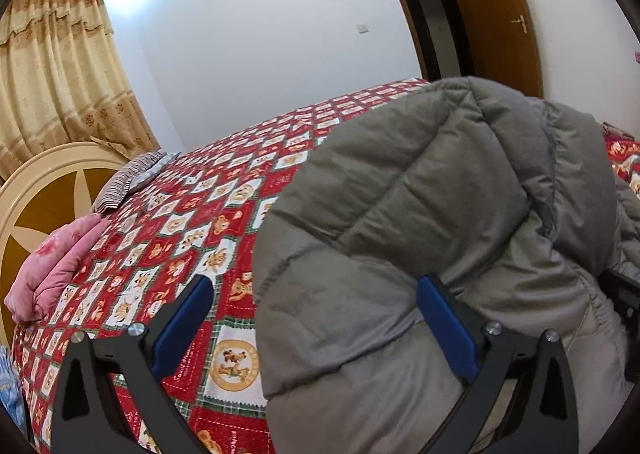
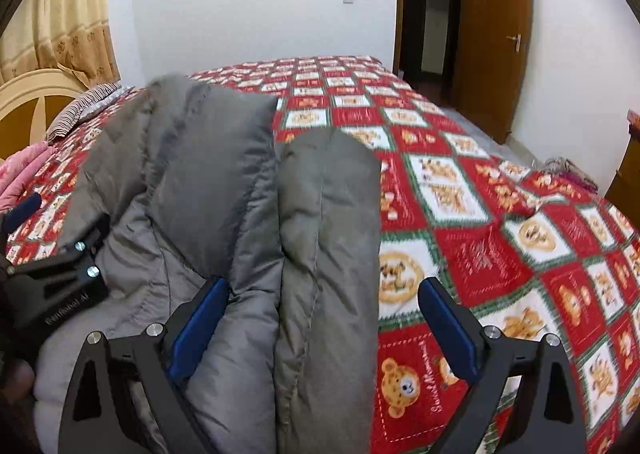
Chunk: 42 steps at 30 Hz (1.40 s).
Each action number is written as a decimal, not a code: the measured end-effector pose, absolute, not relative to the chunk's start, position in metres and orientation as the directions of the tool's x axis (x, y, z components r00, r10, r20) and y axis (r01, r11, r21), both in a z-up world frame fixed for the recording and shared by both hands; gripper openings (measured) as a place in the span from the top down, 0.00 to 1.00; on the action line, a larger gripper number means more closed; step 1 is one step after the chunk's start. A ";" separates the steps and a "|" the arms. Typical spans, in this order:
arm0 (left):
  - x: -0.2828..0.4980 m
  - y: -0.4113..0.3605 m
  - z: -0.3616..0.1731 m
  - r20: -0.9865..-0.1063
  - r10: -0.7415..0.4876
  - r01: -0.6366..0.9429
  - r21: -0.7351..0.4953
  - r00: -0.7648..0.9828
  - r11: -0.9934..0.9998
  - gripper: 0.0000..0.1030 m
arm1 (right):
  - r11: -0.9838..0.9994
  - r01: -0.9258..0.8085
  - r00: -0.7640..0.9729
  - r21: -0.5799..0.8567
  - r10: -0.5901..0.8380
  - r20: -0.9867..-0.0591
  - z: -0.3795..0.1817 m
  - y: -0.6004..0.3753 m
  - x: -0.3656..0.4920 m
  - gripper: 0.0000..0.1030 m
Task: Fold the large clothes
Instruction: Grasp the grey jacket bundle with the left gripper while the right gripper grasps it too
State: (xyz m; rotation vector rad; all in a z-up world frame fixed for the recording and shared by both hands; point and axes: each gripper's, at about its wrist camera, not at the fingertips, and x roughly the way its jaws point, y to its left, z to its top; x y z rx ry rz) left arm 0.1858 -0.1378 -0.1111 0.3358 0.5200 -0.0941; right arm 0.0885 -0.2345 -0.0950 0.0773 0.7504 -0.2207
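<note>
Both grippers, left (image 1: 314, 328) and right (image 2: 322, 328), are standing wide apart around the bunched grey padded coat (image 2: 256, 222) on the bed (image 2: 520, 246), clamping nothing; fold looks mid-way. Next move is probably calling for closing on a coat edge.

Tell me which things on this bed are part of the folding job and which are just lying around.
Part of the job:
grey puffer coat
left gripper, open
right gripper, open

Just lying around:
pink folded cloth
striped pillow
red bear-print bedspread, only the work surface
</note>
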 end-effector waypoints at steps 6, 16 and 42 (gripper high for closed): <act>0.187 -0.142 -0.118 -0.523 -0.023 0.198 0.283 0.852 0.939 0.00 | 0.972 0.234 0.693 0.015 -0.156 -0.704 -0.114 -0.239 0.091 0.07; 0.190 -0.121 -0.117 -0.583 -0.072 0.217 0.183 0.809 0.959 0.00 | 0.970 0.236 0.683 0.063 -0.120 -0.720 -0.134 -0.250 0.090 0.07; 0.173 -0.093 -0.112 -0.573 -0.192 0.297 0.094 0.797 0.950 0.00 | 0.968 0.213 0.675 0.136 -0.045 -0.736 -0.133 -0.279 0.092 0.07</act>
